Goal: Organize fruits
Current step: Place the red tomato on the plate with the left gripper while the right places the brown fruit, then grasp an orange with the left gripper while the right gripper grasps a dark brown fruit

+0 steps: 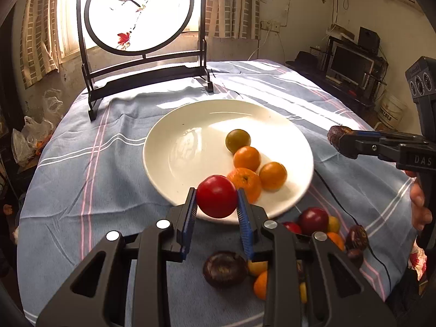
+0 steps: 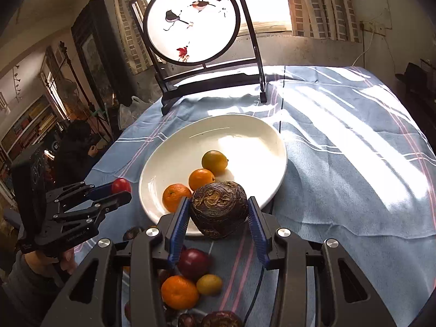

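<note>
Left hand-held gripper [image 1: 217, 204] is pinching a red fruit [image 1: 216, 196] over the plate [image 1: 174, 147] rim; right hand-held gripper [image 2: 219, 218] is clamping a wrinkled brown fruit [image 2: 219, 208] likewise. Loose fruits [image 2: 190, 280] are lying partly hidden under the grippers.

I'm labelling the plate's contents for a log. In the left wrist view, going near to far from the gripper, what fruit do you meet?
Red fruit held in the left gripper → large orange → smaller orange → greenish-brown fruit → far rim of the white plate.
</note>
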### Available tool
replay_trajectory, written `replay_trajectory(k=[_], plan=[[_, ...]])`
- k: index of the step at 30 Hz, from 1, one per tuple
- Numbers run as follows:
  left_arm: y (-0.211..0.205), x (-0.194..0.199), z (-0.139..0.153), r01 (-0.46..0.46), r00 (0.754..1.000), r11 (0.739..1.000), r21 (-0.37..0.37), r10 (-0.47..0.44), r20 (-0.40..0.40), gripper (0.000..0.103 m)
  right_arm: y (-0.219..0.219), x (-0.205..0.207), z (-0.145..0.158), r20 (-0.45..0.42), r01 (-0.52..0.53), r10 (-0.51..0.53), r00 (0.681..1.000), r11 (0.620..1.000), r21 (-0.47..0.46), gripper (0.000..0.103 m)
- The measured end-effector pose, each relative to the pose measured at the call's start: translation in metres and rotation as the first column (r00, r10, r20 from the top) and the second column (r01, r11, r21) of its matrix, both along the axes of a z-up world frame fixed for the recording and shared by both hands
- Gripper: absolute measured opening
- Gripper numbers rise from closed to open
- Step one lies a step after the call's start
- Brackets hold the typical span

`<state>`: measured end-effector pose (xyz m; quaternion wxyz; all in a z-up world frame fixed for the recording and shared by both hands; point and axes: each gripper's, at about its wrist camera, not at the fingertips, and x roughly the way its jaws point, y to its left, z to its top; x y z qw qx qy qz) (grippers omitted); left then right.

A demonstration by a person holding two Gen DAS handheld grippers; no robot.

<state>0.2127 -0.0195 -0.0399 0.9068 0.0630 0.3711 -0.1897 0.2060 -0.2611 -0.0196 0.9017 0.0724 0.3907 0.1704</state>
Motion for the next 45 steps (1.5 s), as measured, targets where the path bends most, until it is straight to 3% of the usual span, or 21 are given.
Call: replay_trajectory(k=[3, 4, 5, 6, 7, 10, 14, 19, 22, 24, 25, 26, 36, 39, 45], plan=[[-0.006, 0.037, -0.015, -0.02, 0.998, 1.0, -0.003, 0.019, -0.063, 0.029, 0.007, 0.031, -0.014, -0.02, 0.034, -0.034, 0.999, 0.999, -0.019, 0.044], [-0.007, 0.046, -0.02, -0.028, 0.997, 1.0, -0.002, 0.028, -0.073, 0.035, 0.009, 0.038, -0.017, -0.025, 0.037, -0.038, 0.999, 0.999, -0.013, 0.045], [-0.008, 0.053, -0.023, -0.04, 0.996, 0.999, 0.002, 0.04, -0.073, 0.051, 0.009, 0.045, -0.019, -0.021, 0.047, -0.047, 0.999, 0.999, -0.004, 0.048], [-0.006, 0.056, -0.022, -0.066, 0.996, 0.998, 0.011, 0.067, -0.061, 0.057, 0.009, 0.048, -0.018, -0.011, 0.056, -0.056, 0.998, 0.998, 0.005, 0.06], [-0.003, 0.056, -0.02, -0.083, 0.995, 0.997, 0.004, 0.083, -0.048, 0.061, 0.008, 0.047, -0.016, 0.005, 0.065, -0.066, 0.998, 0.998, 0.014, 0.062], [0.006, 0.039, -0.009, -0.078, 0.996, 0.996, -0.037, 0.077, -0.035, 0.064, 0.006, 0.031, -0.007, 0.04, 0.061, -0.062, 0.997, 0.998, 0.02, 0.062], [0.011, -0.016, 0.0, -0.017, 1.0, 1.0, -0.024, 0.017, -0.001, 0.069, -0.002, -0.015, -0.004, 0.071, 0.049, -0.047, 0.996, 0.999, -0.02, 0.062], [0.0, -0.097, -0.012, 0.084, 0.995, 0.995, 0.056, -0.087, 0.053, 0.069, -0.013, -0.083, -0.019, 0.061, 0.027, -0.025, 0.998, 0.999, -0.032, 0.061], [-0.013, -0.123, -0.026, 0.111, 0.989, 0.985, 0.132, -0.122, 0.079, 0.068, -0.017, -0.115, -0.028, 0.056, 0.022, -0.021, 0.998, 1.0, -0.011, 0.061], [-0.02, -0.125, -0.033, 0.111, 0.99, 0.982, 0.156, -0.123, 0.071, 0.058, -0.02, -0.131, -0.032, 0.055, 0.03, -0.029, 0.998, 0.999, -0.011, 0.061], [-0.021, -0.121, -0.036, 0.103, 0.992, 0.984, 0.147, -0.112, 0.053, 0.048, -0.02, -0.136, -0.034, 0.053, 0.03, -0.029, 0.998, 1.0, -0.007, 0.061], [-0.022, -0.116, -0.038, 0.094, 0.994, 0.987, 0.131, -0.1, 0.04, 0.044, -0.021, -0.14, -0.035, 0.049, 0.03, -0.03, 0.998, 1.0, 0.001, 0.061], [-0.036, -0.087, -0.05, 0.065, 0.997, 0.992, 0.104, -0.06, -0.05, 0.043, -0.037, -0.148, -0.043, 0.021, 0.065, -0.065, 0.998, 0.998, -0.005, 0.061], [-0.035, -0.092, -0.049, 0.066, 0.997, 0.993, 0.102, -0.062, -0.039, 0.04, -0.033, -0.142, -0.053, -0.01, 0.055, -0.056, 0.998, 0.997, -0.047, 0.06], [-0.013, -0.109, -0.036, 0.051, 0.998, 0.998, 0.027, -0.05, -0.036, 0.04, -0.013, -0.131, -0.064, -0.022, 0.013, -0.016, 1.0, 0.993, -0.119, 0.06]])
